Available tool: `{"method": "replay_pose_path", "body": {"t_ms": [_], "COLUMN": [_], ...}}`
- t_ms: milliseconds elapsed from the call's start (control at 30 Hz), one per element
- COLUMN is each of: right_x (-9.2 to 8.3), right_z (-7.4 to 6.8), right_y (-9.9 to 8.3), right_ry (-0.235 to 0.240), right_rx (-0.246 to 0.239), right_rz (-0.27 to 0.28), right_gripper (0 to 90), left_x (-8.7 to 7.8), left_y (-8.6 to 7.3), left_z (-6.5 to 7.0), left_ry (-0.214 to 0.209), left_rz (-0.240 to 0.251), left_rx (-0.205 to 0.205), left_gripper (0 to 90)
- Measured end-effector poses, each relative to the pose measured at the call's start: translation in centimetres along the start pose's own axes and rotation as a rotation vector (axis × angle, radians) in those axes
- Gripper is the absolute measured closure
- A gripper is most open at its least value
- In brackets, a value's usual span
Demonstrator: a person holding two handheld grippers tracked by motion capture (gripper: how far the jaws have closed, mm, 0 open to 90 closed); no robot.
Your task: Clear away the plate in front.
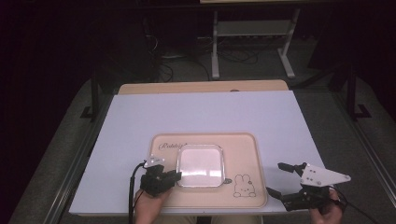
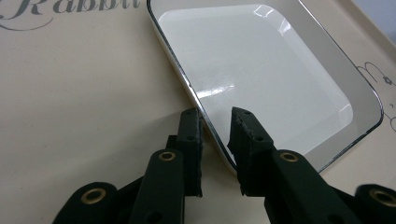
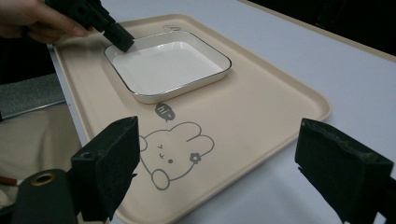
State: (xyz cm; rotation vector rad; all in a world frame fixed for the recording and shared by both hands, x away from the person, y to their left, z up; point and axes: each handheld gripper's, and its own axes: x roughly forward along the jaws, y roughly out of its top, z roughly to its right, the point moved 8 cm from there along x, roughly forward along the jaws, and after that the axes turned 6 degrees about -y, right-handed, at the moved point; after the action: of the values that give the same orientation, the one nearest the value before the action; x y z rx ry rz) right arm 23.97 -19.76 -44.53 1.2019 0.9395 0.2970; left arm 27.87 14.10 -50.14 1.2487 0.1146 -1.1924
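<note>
Left claw (image 2: 215, 140) narrow, straddling white dish (image 2: 261, 70) rim (not clamped yet); right claw (image 1: 280, 179) wide near tabletop's right edge. Next: close, then lift.

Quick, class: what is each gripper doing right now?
Left gripper: jaws straddle the white dish rim, gap showing, not clamped.
Right gripper: wide open, empty, beside the tray.

Lab-like workspace, white-topped table (image 1: 196, 116), metal frame legs (image 1: 215, 46), floor cables (image 1: 233, 56), dark surroundings
</note>
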Motion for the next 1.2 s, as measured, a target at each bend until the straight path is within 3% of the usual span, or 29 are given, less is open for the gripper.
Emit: {"method": "replay_pose_path", "body": {"t_ms": [333,500,600,700,1200], "right_x": [0.2,0.3,0.4,0.5,0.6], "right_z": [0.0,0.1,0.1,0.1,0.0], "right_y": [-0.2,-0.3,-0.3,-0.3,-0.3], "right_ry": [0.005,-0.002,-0.007,-0.009,-0.007], "right_rx": [0.004,0.005,0.0,-0.004,-0.01], "right_rz": [-0.018,-0.023,-0.033,-0.038,-0.047], "right_gripper": [13.1,13.1,13.1,13.2,13.1], "left_x": [-1.4,-1.8,-1.9,-2.3,-3.9], "left_y": [0.9,1.0,1.1,1.4,2.6], "left_z": [-0.1,0.1,0.3,0.6,0.4], "left_ry": [-0.001,0.003,-0.018,-0.039,-0.068], "left_rz": [0.057,0.062,0.056,0.059,0.097], "left_rx": [0.022,0.068,0.081,0.122,0.204], "left_gripper": [69.5,67.4,65.8,64.6,59.5]}}
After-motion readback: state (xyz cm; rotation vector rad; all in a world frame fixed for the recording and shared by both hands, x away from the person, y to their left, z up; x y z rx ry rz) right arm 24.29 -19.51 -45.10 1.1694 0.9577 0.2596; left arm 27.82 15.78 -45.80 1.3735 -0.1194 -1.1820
